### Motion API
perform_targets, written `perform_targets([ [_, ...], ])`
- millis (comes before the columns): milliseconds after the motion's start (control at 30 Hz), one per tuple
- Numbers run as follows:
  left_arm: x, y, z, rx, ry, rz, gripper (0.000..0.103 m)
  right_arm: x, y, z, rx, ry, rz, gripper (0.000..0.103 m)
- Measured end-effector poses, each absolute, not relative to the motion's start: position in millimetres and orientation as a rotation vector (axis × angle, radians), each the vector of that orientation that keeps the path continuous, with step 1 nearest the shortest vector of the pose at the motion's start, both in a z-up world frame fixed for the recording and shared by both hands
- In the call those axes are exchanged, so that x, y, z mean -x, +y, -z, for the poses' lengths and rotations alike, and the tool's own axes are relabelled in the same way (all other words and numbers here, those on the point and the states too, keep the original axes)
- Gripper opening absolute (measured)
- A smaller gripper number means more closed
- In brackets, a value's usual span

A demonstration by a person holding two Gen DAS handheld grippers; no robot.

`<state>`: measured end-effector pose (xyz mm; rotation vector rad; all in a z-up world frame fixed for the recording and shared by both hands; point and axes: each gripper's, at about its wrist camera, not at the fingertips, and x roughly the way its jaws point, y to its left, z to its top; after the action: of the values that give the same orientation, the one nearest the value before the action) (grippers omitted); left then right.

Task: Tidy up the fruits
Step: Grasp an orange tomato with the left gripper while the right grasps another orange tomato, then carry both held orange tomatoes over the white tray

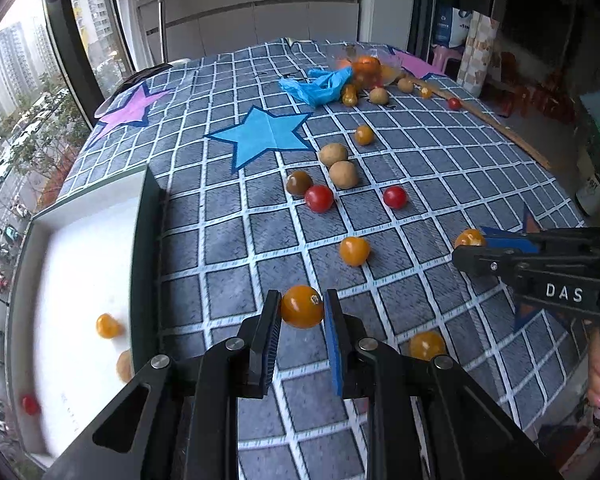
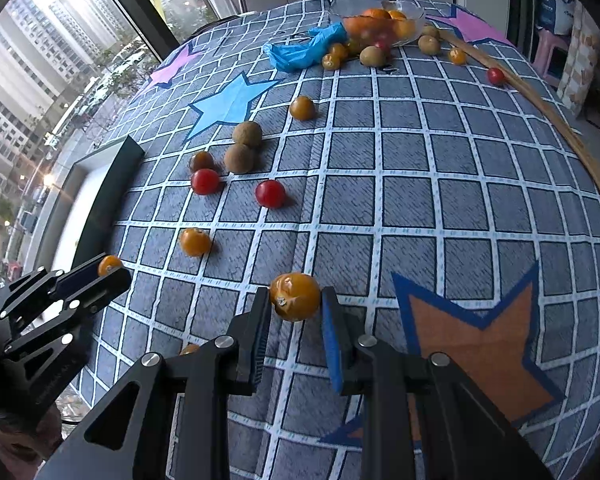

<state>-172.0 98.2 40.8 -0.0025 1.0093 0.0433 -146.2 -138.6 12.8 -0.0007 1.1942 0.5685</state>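
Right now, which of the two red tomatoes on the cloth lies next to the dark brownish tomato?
The left red tomato lies next to the dark tomato. The other red tomato lies alone, farther right on the checked cloth.

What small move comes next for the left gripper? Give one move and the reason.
Probably carry it left over the white tray and release there. The left gripper is shut on a round orange cherry tomato, and the tray beside it already holds similar fruits.
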Motion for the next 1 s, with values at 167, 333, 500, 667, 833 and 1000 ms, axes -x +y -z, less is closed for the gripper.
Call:
perform_targets([
  [167,190,110,-48,0.024,0.995,-0.061,0.023,155,-130,-25,0.019,1.181,-0.582,0.027],
  [333,207,127,-55,0.041,0.974,-0.088,0.023,167,-107,-39,0.062,1.159,-0.620,0.027],
  [500,225,154,-63,0.070,0.947,-0.135,0.023,180,-81,-53,0.102,1.137,-0.663,0.027],
  [667,243,188,-68,0.100,0.928,-0.202,0.023,196,-43,-66,0.152,1.117,-0.728,0.027],
  [833,259,219,-64,0.125,0.931,-0.264,0.023,213,-8,-73,0.200,1.108,-0.789,0.027],
  [1000,274,248,-55,0.147,0.943,-0.326,0.023,226,29,-72,0.240,1.117,-0.849,0.027],
])
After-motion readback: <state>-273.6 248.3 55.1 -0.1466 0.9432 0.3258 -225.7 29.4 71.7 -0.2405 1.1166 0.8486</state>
